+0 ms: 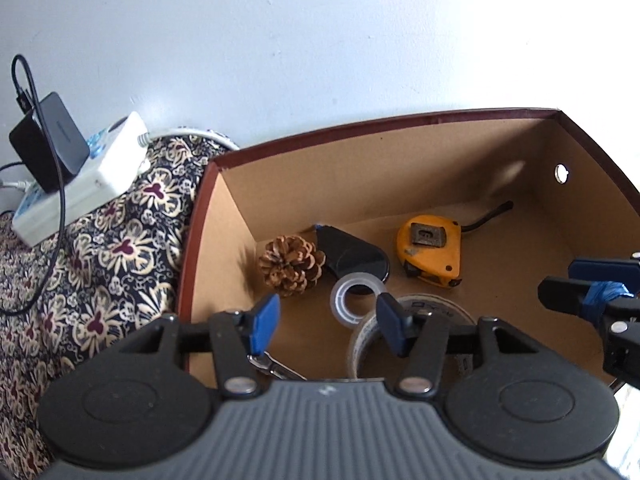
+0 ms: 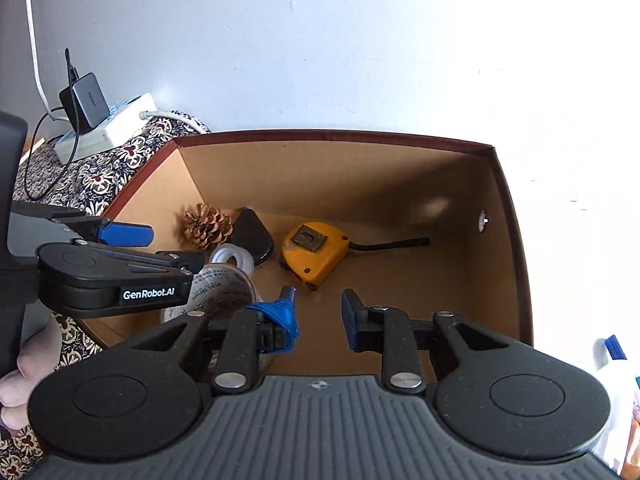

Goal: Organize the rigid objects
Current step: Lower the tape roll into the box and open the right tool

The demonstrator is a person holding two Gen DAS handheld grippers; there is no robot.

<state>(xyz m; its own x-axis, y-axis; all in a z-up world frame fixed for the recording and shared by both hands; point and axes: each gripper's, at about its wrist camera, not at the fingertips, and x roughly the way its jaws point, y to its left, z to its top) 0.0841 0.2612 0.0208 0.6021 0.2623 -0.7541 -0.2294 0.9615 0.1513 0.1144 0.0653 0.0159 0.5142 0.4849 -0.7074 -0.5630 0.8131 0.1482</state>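
A brown cardboard box (image 1: 400, 120) holds a pine cone (image 1: 291, 264), a flat black object (image 1: 352, 256), an orange tape measure (image 1: 430, 250), a small clear tape roll (image 1: 352, 300) and a larger printed tape roll (image 1: 368, 336). My left gripper (image 1: 328, 316) hangs open over the box's near left part, just above the larger roll, with nothing between its blue pads. My right gripper (image 2: 319, 304) also stands open and holds nothing, above the box floor in front of the tape measure (image 2: 314, 250). The right wrist view shows the left gripper (image 2: 172, 246) from the side, above the larger roll (image 2: 224, 284).
The box rests on a floral cloth (image 1: 100, 260). To its back left lies a white power strip (image 1: 116, 160) with a black charger (image 1: 48, 140) and cables. A pale wall rises behind. A hand (image 2: 24, 380) grips the left tool. A small metal piece (image 1: 272, 366) lies near the box's front wall.
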